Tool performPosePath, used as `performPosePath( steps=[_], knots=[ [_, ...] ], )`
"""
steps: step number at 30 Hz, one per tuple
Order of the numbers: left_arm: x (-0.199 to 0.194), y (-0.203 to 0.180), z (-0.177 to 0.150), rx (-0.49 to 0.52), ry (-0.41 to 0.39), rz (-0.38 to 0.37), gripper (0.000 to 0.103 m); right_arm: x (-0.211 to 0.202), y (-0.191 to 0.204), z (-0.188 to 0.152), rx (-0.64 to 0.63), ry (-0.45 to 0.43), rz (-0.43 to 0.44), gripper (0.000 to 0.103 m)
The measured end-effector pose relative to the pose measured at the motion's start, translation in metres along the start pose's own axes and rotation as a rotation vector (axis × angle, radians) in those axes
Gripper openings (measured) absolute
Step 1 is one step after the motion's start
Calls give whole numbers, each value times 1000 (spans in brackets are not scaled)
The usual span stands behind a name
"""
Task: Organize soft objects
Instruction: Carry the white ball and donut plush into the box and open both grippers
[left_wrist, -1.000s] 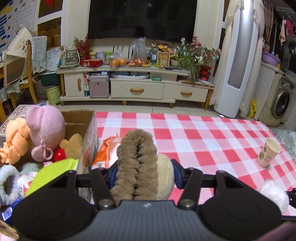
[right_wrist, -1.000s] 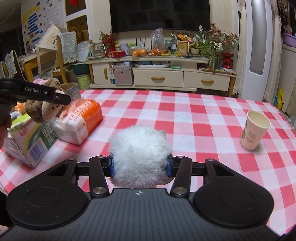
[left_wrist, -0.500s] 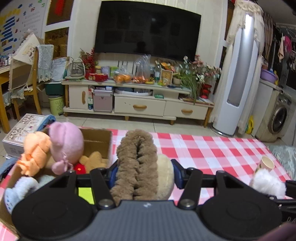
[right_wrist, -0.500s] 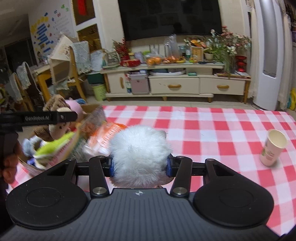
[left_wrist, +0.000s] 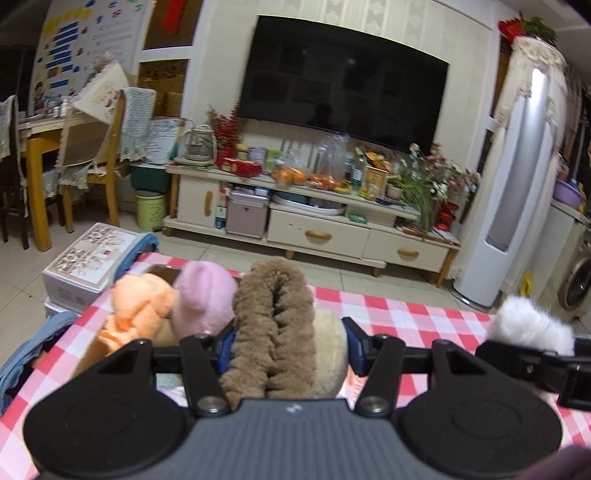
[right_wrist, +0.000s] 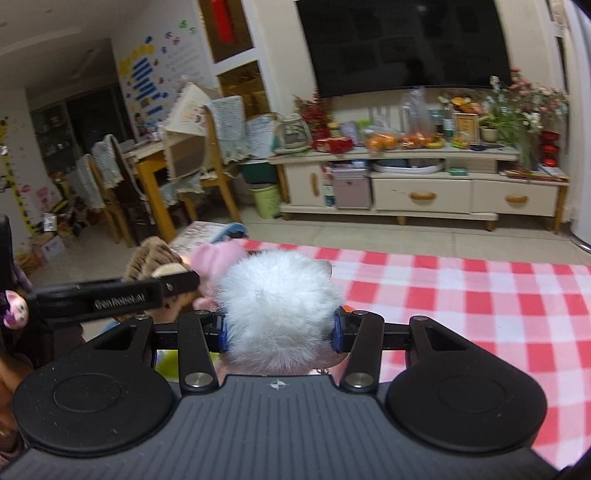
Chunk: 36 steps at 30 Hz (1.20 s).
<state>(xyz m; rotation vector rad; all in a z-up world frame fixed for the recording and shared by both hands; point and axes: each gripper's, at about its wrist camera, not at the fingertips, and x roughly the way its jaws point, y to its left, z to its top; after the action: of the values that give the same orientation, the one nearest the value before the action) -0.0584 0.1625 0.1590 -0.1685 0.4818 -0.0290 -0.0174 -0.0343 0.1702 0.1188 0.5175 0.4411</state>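
My left gripper (left_wrist: 288, 345) is shut on a brown and cream plush toy (left_wrist: 275, 317), held above the red-checked tablecloth (left_wrist: 402, 314). Just ahead of it to the left, a pink plush (left_wrist: 203, 299) and an orange plush (left_wrist: 138, 306) poke out of a cardboard box that the gripper body mostly hides. My right gripper (right_wrist: 279, 332) is shut on a fluffy white plush (right_wrist: 277, 302); this white plush (left_wrist: 528, 326) also shows at the right of the left wrist view. In the right wrist view the left gripper (right_wrist: 110, 295) with its brown toy (right_wrist: 151, 258) sits at left, beside the pink plush (right_wrist: 218, 258).
A white TV cabinet (left_wrist: 314, 218) loaded with fruit and flowers stands beyond the table, under a dark TV (left_wrist: 343, 85). Wooden chairs (left_wrist: 92, 158) stand at left, a flat white box (left_wrist: 88, 258) lies on the floor, and a tall white air conditioner (left_wrist: 513, 184) is at right.
Both grippers have risen and shifted left toward the box with their plush toys still held. The paper cup and the orange package have dropped out of view.
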Motion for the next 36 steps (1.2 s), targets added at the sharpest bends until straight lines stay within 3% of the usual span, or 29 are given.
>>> performPosePath(
  steps=[14, 25, 28, 30, 36],
  knots=[
    [22, 67, 10, -135, 11, 123, 56, 84, 42, 44, -40, 63, 169, 59],
    [52, 82, -5, -140, 123, 151, 58, 141, 43, 34, 52, 167, 226, 65],
    [59, 78, -11, -115, 157, 158, 70, 151, 40, 32, 65, 196, 220, 76],
    [63, 74, -15, -96, 184, 169, 82, 150, 37, 31, 92, 193, 201, 97],
    [59, 68, -18, -43, 188, 211, 99, 116, 24, 38, 134, 105, 152, 99]
  ],
)
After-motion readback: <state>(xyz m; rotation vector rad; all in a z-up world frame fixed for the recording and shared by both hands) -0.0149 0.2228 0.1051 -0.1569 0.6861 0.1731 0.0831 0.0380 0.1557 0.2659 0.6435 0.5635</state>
